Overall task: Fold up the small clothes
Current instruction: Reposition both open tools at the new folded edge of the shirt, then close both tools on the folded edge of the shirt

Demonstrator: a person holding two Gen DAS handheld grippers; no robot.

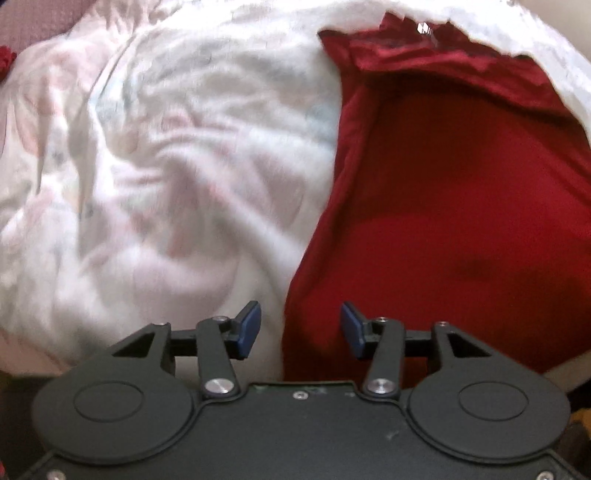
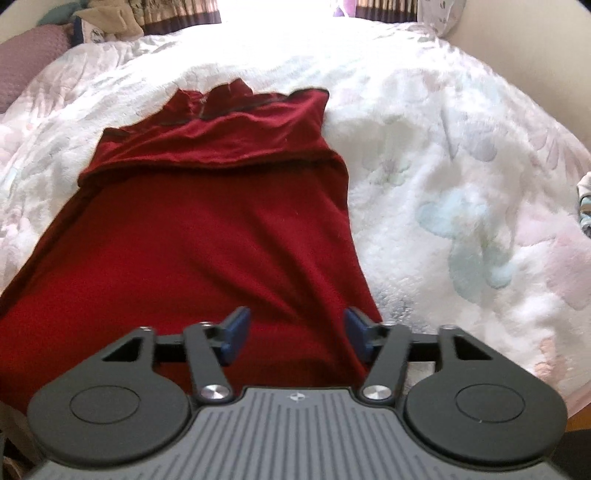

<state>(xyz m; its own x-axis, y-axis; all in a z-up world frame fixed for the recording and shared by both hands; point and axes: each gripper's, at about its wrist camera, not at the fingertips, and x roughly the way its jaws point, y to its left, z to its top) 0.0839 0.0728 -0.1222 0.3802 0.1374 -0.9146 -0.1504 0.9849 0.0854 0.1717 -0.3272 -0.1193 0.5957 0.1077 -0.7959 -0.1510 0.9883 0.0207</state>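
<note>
A dark red garment [image 1: 443,192] lies spread on a white fluffy blanket [image 1: 166,166], its far end folded back in a band. In the right wrist view the garment [image 2: 207,229] fills the lower left and the blanket [image 2: 461,184] lies around it. My left gripper [image 1: 300,328] is open and empty, just above the garment's near left edge, one pad over blanket and one over red cloth. My right gripper [image 2: 296,334] is open and empty over the garment's near right edge.
Pillows and a mauve knitted cushion [image 2: 26,59] sit at the bed's far left, with curtains [image 2: 177,14] behind. A small patterned cloth [image 2: 583,206] shows at the right edge. A bit of red fabric [image 1: 5,59] shows at the far left.
</note>
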